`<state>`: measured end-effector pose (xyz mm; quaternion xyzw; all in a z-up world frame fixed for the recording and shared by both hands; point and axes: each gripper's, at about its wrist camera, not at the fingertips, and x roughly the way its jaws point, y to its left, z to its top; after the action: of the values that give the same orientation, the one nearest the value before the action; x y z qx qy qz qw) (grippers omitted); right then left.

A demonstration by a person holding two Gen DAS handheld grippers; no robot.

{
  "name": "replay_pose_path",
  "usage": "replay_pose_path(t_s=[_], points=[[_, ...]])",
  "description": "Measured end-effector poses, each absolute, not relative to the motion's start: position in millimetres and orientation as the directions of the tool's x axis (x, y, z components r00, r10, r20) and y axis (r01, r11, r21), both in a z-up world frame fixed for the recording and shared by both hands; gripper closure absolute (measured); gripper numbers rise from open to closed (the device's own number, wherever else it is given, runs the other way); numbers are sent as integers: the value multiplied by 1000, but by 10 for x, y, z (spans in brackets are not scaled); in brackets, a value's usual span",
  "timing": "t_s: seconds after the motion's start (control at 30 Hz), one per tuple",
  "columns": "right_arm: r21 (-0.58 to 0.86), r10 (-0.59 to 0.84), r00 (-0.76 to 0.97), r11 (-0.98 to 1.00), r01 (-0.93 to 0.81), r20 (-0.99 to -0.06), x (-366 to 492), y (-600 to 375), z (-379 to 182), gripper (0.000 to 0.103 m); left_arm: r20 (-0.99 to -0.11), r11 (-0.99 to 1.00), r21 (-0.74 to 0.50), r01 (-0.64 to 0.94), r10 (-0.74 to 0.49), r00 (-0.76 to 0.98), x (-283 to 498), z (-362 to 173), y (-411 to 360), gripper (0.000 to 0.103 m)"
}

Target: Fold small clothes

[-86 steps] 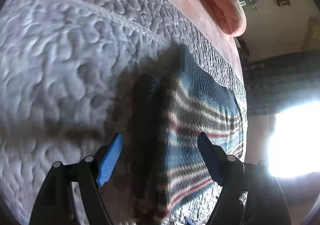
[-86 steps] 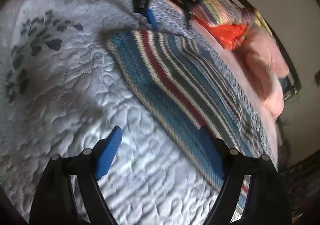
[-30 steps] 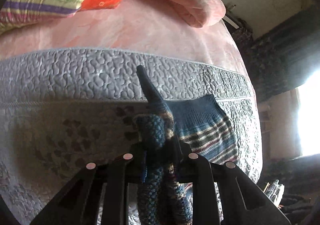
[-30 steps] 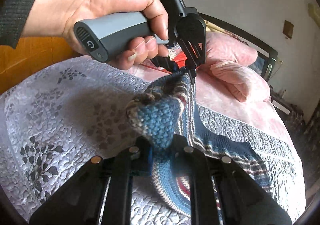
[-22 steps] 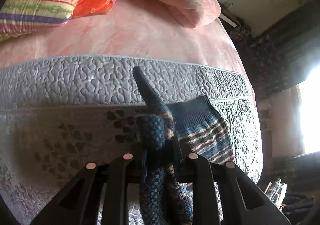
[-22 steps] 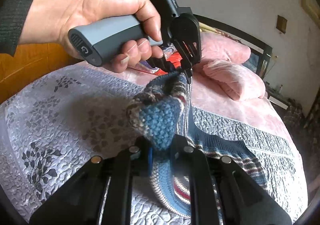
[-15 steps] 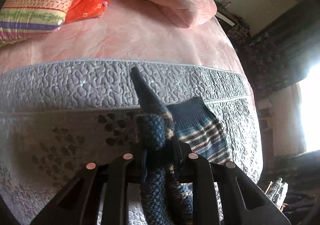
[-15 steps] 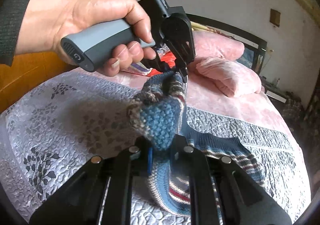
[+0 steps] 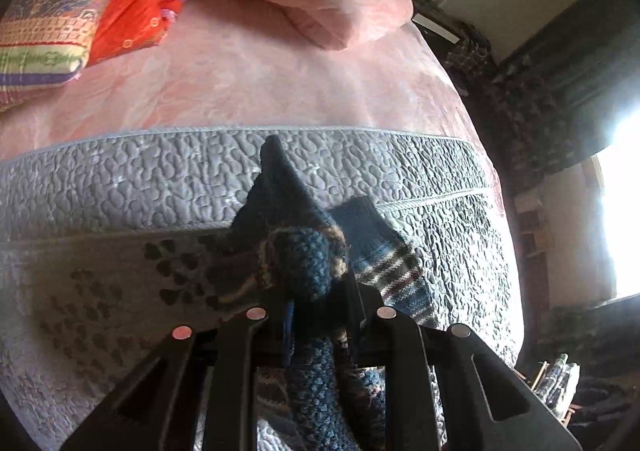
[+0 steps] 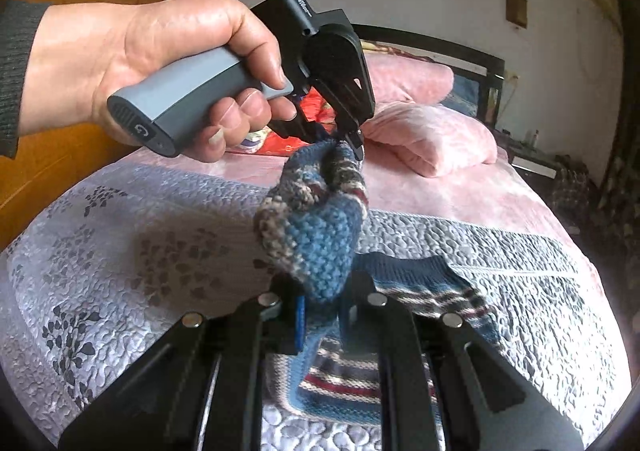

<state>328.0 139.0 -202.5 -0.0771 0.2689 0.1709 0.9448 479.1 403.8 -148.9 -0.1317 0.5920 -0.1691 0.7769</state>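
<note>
A small knitted piece of clothing with blue, cream and red stripes (image 10: 316,239) is being lifted off the bed. The right gripper (image 10: 320,315) has its fingers squeezed shut on one bunched corner of the wool. The left gripper (image 10: 352,139), held in a person's hand (image 10: 168,63), has its fingers pinched shut on another corner, higher up and farther away. In the left wrist view the left gripper (image 9: 320,315) bites a thick roll of the dark blue knit.

The rest of the clothing hangs down, and its far end lies flat on the grey quilted bed cover with dark leaf prints (image 10: 132,251), a little to the right. I think both corners are held up together so the near half can swing over the far half and make a fold.

Far off at the head of the bed sit a soft pink pillow (image 10: 432,139) and a bright red and striped cushion (image 9: 80,11).
</note>
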Motion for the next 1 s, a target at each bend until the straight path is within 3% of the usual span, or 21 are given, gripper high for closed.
replay_pose_path(t_s=[1.0], points=[[206,206,758,974,-97,-619,3406,-148,-2860,93,-930,924,-317,212,-347,119,4894,-2392,2138,84]])
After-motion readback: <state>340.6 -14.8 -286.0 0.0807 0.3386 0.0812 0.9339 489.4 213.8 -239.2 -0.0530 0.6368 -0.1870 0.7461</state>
